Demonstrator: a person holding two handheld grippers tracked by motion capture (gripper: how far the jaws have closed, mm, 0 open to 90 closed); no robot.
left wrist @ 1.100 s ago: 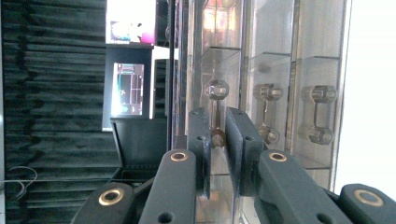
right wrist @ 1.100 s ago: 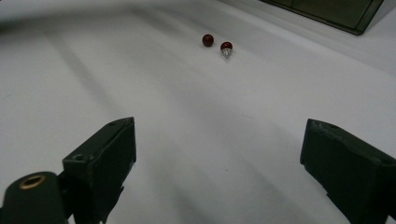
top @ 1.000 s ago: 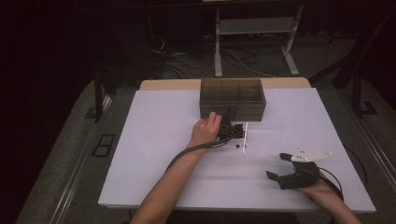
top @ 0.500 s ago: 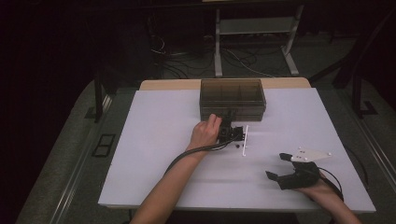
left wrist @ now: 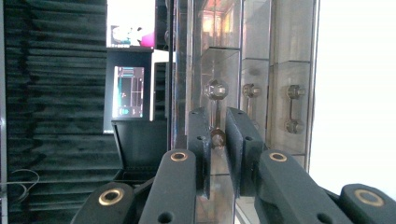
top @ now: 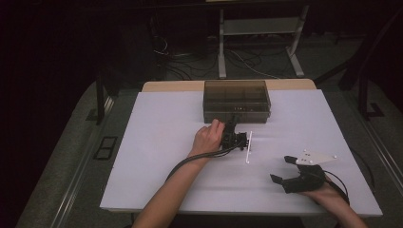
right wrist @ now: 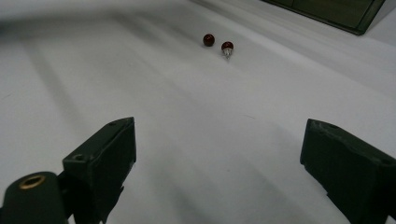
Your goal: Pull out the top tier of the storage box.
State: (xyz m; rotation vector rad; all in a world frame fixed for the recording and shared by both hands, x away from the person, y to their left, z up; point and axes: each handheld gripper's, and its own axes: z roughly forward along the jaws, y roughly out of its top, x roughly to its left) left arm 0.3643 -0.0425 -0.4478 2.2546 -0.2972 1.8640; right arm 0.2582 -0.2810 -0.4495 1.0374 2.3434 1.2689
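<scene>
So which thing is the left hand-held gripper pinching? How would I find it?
Start at the smoky clear compartment box at the far side of the white table. The left hand-held gripper is at its front wall, jaws closed on a bolt. Unlike the similar bolts beside it, this one sits between the black jaws.

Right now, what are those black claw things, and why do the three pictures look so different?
A person holds a gripper in each hand, like big tweezers. One camera looks down from above; one more rides on each gripper. The left gripper is up against a see-through brown box with compartments; its own camera shows its jaws nearly closed around a small metal handle on the box. The right gripper rests open on the white table, holding nothing. Its camera sees two small red balls lying farther off.
</scene>
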